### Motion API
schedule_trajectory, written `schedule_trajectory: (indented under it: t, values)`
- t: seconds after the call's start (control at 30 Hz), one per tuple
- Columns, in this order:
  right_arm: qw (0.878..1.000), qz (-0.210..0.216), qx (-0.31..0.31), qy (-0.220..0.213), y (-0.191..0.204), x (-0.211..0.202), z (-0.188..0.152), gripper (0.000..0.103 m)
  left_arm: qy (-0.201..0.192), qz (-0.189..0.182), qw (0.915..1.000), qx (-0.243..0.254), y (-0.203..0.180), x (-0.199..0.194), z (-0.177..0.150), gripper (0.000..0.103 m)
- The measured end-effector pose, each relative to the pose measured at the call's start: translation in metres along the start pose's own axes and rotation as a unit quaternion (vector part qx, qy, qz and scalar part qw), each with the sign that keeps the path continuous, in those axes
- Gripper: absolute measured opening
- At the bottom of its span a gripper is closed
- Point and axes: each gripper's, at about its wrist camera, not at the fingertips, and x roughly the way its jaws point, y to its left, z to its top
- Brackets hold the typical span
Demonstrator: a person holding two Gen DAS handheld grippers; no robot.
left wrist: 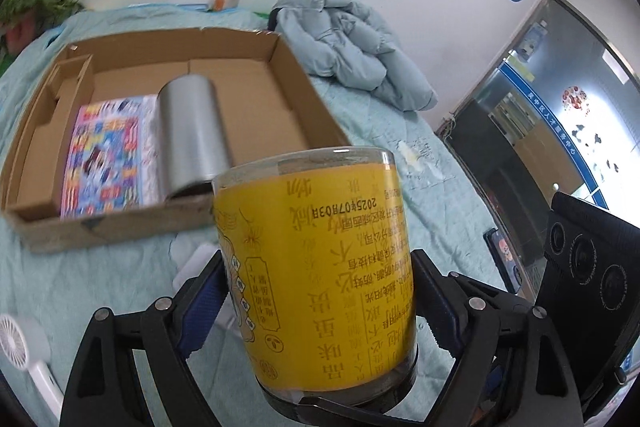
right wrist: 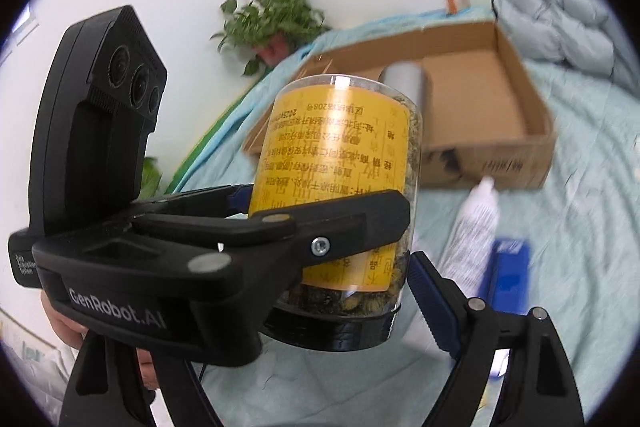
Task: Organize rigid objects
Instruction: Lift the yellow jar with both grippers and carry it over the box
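Note:
A clear jar (left wrist: 320,259) with a yellow label and a black lid hangs upside down above the bed, lid toward me. My left gripper (left wrist: 318,265) is shut on it, blue pads pressed on both sides of the label. In the right wrist view the jar (right wrist: 340,131) has a left-gripper finger (right wrist: 352,223) across its front. My right gripper (right wrist: 324,291) closes on the jar near the lid; its right pad (right wrist: 432,299) lies against the wall, its left finger is hidden. Beyond stands a cardboard box (left wrist: 120,223) with a silver cylinder (left wrist: 192,131) and a colourful pack (left wrist: 108,155).
A white tube (right wrist: 476,223) and a blue box (right wrist: 508,271) lie on the light green bedspread before the cardboard box (right wrist: 536,131). A white hand fan (left wrist: 24,347) lies at the left, a phone (left wrist: 500,255) at the right. A grey jacket (left wrist: 352,39) and a plant (right wrist: 272,19) sit behind.

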Motion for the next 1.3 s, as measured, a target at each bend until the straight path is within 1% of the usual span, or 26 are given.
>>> schedule_trajectory:
  t: [0.13, 0.3, 0.4, 0.6, 0.8, 0.87, 1.03, 1.3]
  values:
    - [1.0, -0.004, -0.005, 0.002, -0.014, 0.006, 0.027, 0.085, -0.006, -0.001, 1.0, 0.001, -0.005, 0.014, 0.03, 0.086]
    - [1.0, -0.016, -0.019, 0.007, -0.033, 0.007, 0.05, 0.086, 0.0, -0.016, 0.9998, -0.013, 0.004, 0.037, 0.067, 0.086]
    - [1.0, -0.018, -0.013, 0.004, -0.049, 0.013, 0.06, 0.086, 0.003, -0.018, 0.9998, -0.009, 0.006, 0.055, 0.088, 0.086]
    - [1.0, -0.018, 0.012, 0.012, -0.078, 0.024, 0.078, 0.086, 0.02, -0.02, 0.9995, -0.012, 0.012, 0.097, 0.114, 0.086]
    - [0.999, -0.01, 0.033, 0.031, -0.102, 0.046, 0.09, 0.086, 0.036, -0.011, 0.9993, -0.01, 0.024, 0.13, 0.127, 0.086]
    - [0.999, -0.004, 0.039, 0.032, -0.107, 0.05, 0.093, 0.086, 0.036, -0.015, 0.9991, -0.018, 0.03, 0.136, 0.131, 0.086]
    - [0.999, -0.002, 0.039, 0.026, -0.107, 0.05, 0.101, 0.086, 0.028, -0.013, 0.9994, -0.014, 0.032, 0.137, 0.14, 0.086]
    - [0.999, -0.007, 0.038, 0.036, -0.104, 0.057, 0.106, 0.086, 0.041, -0.014, 0.9987, -0.026, 0.043, 0.142, 0.148, 0.086]
